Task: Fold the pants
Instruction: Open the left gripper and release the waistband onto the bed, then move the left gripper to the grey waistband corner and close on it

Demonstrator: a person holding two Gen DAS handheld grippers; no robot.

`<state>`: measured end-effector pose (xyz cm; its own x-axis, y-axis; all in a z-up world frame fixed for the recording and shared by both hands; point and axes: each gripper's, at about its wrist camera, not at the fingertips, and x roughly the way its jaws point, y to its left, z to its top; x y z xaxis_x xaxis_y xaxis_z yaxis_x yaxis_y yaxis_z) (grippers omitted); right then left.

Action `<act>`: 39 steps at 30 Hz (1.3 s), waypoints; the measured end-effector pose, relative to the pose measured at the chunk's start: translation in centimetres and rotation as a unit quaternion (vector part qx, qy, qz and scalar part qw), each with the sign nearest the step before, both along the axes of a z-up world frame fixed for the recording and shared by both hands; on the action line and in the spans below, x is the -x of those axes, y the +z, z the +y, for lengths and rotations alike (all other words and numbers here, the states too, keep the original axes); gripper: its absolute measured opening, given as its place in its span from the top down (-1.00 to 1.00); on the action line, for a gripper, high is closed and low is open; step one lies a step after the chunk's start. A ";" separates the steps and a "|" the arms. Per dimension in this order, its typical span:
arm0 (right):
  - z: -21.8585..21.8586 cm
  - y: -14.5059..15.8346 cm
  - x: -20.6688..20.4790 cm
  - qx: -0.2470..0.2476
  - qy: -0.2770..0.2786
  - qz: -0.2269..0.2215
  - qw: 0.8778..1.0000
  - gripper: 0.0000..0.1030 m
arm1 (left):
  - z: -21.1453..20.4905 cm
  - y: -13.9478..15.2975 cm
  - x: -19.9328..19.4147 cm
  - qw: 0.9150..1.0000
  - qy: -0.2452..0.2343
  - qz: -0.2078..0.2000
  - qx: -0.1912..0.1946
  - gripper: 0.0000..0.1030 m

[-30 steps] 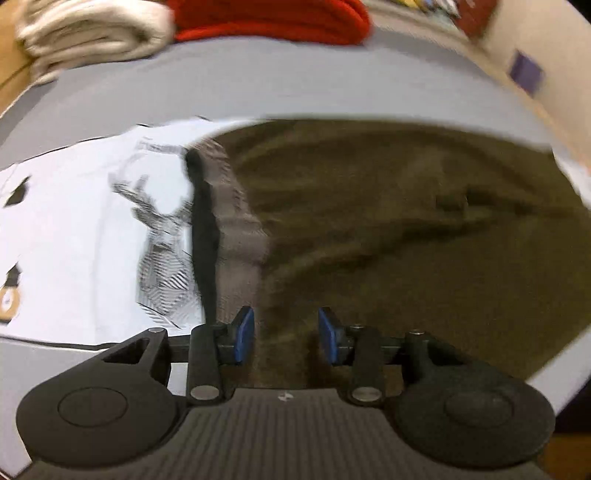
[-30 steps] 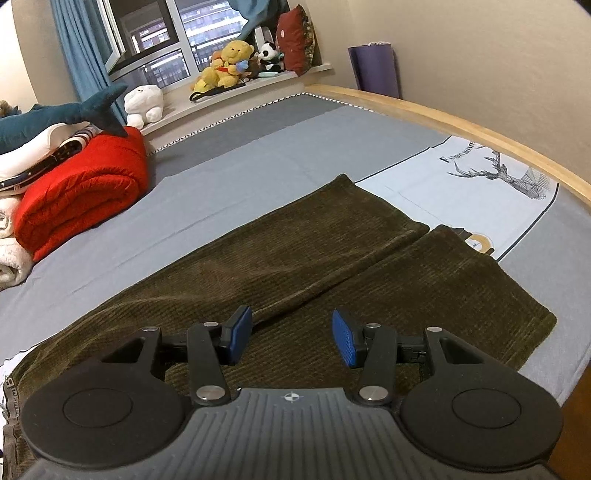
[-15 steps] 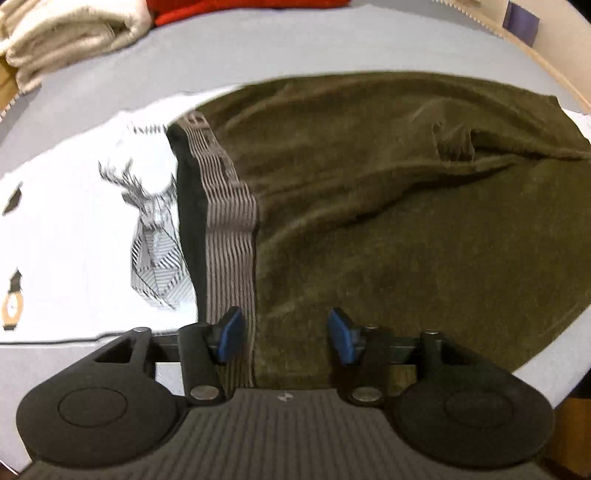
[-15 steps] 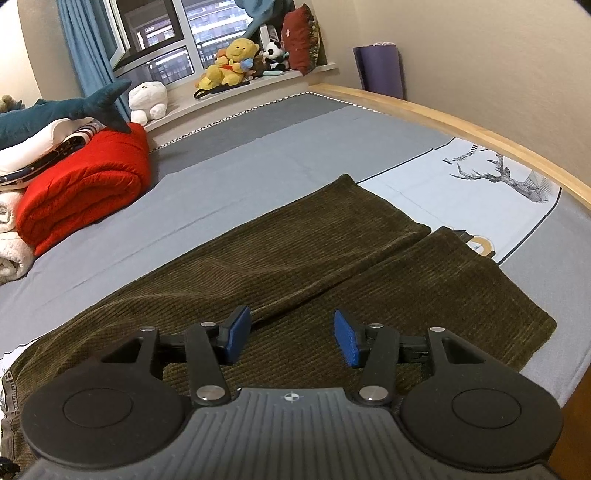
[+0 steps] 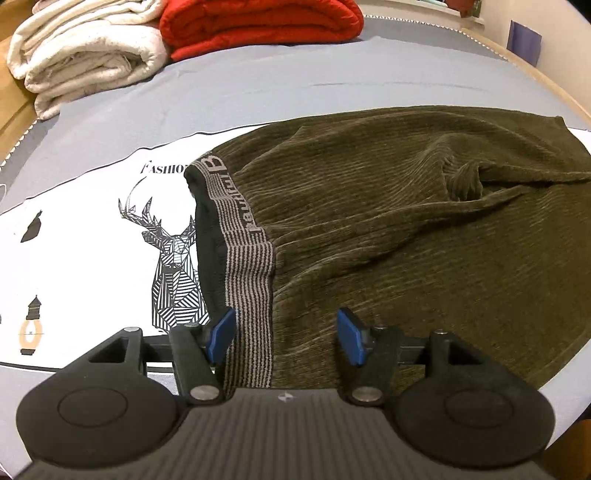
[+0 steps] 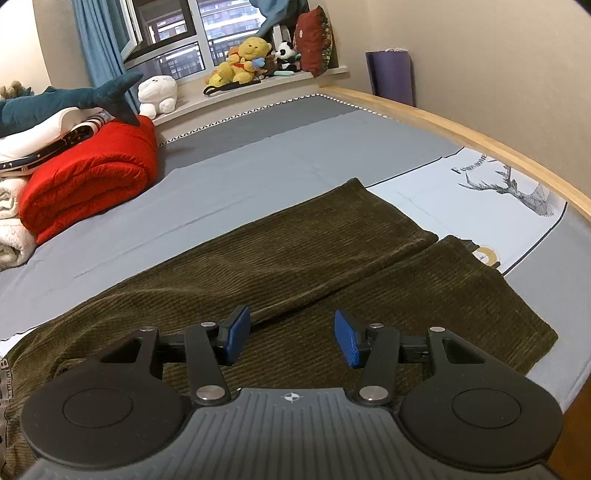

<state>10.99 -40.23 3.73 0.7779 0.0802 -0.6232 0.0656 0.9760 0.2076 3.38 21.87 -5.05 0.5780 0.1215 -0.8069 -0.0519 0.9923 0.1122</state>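
Olive corduroy pants point(image 6: 295, 258) lie flat on grey bed point(image 6: 258, 147), legs side by side. Left gripper point(image 5: 282, 334) jaws opening over striped waistband point(image 5: 251, 273); right gripper point(image 6: 288, 334) spread, empty. Next, likely: pinch waistband and leg, fold lengthwise.

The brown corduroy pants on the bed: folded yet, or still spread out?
Spread out. The pants lie full length on the bed, both legs side by side, waistband flat at one end.

Grey bed point(image 6: 295, 155), curtained window point(image 6: 166, 22).
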 end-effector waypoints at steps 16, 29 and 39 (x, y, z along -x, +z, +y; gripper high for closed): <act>0.8 0.0 0.0 0.019 0.003 -0.007 1.000 -0.01 | -0.3 0.3 0.3 1.000 -0.008 -0.023 0.009 -0.33; 0.9 -0.2 -0.1 0.012 -0.005 0.002 1.000 -0.32 | -2.3 1.5 0.7 0.996 -0.047 -0.067 0.040 -0.34; 3.0 0.4 -0.4 0.049 0.037 -0.023 0.998 -0.32 | -2.8 2.7 -0.9 0.994 -0.051 -0.077 0.060 0.32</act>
